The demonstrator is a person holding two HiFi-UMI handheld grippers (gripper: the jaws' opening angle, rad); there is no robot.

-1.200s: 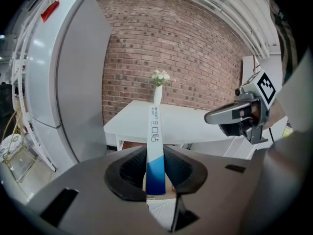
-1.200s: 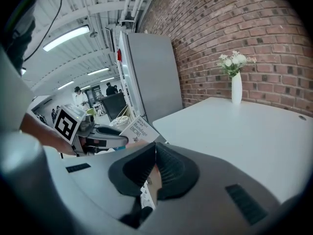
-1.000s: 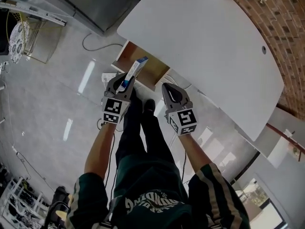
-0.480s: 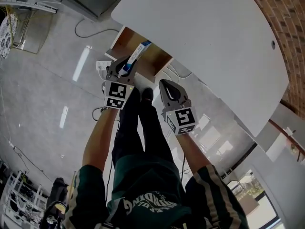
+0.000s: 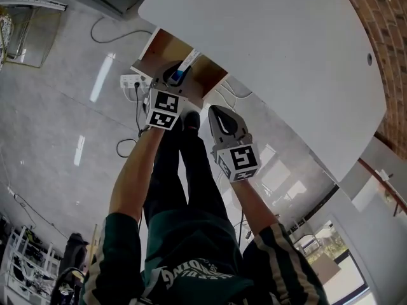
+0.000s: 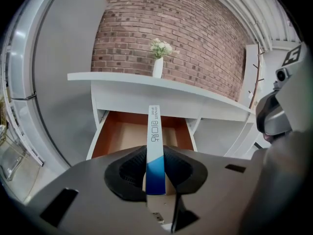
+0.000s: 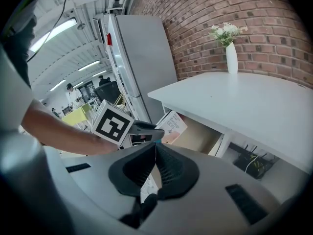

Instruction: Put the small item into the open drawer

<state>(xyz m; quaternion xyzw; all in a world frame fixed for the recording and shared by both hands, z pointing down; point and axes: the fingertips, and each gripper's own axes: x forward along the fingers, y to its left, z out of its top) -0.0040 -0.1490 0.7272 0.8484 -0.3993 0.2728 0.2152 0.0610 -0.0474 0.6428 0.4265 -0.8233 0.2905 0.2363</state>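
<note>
The small item is a slim white-and-blue box (image 6: 154, 148), and my left gripper (image 6: 154, 156) is shut on its blue end. It points at the open drawer (image 6: 124, 137) with the brown inside under the white table (image 6: 146, 82). From the head view the box (image 5: 188, 63) hangs over the drawer (image 5: 159, 48), just ahead of my left gripper (image 5: 177, 76). To its right, level with the drawer's front, my right gripper (image 5: 222, 121) is shut with nothing in it. In the right gripper view those jaws (image 7: 155, 143) meet, and the box (image 7: 171, 125) shows beyond them.
A white vase with flowers (image 6: 157, 66) stands on the table by the brick wall. A grey fridge (image 7: 142, 67) is left of the table. A power strip (image 5: 130, 81) and cables lie on the floor beside the drawer. The person's legs are below the grippers.
Both grippers have sunk and moved toward the drawer. The box, held the same way throughout, now reaches over the drawer's opening. The right gripper stays shut and empty.
</note>
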